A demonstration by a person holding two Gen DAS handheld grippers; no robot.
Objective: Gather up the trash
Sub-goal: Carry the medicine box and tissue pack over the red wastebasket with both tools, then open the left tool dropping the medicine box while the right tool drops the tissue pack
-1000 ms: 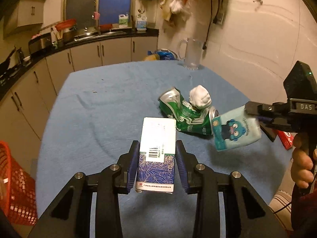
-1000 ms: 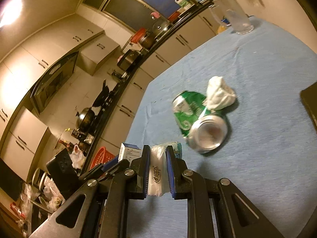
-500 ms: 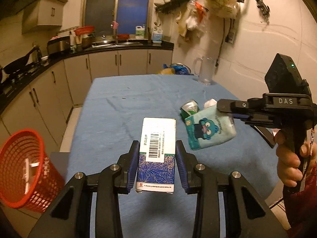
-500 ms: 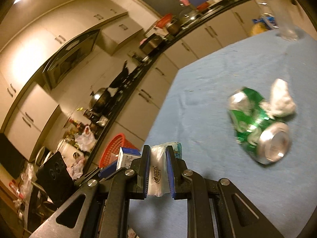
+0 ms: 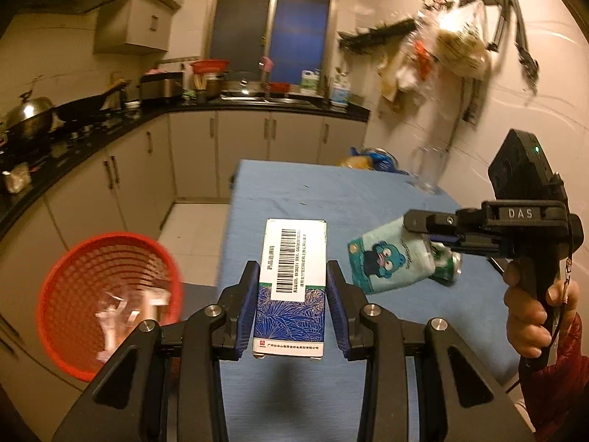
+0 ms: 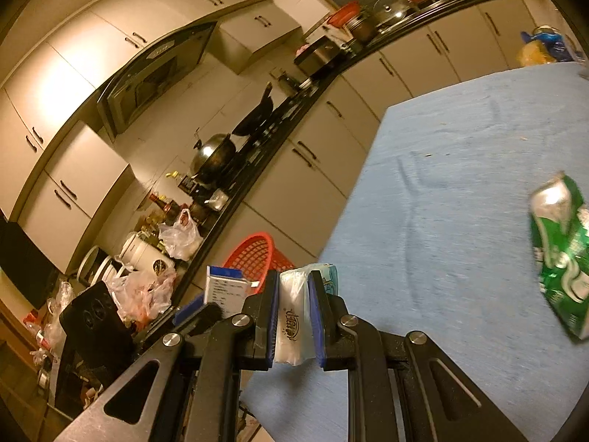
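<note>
The left gripper (image 5: 291, 305) pinches a barcode-labelled carton (image 5: 292, 287), its long axis pointing away, above the tabletop's (image 5: 331, 199) left edge. The right gripper (image 6: 293, 316) squeezes a teal cartoon pouch (image 5: 390, 261) near a red basket (image 5: 106, 294).

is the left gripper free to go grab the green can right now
Probably not. The left gripper is shut on a box, so its jaws are full. The can lies on the table uncovered, but the box would need dropping first, likely in the red basket.
</note>
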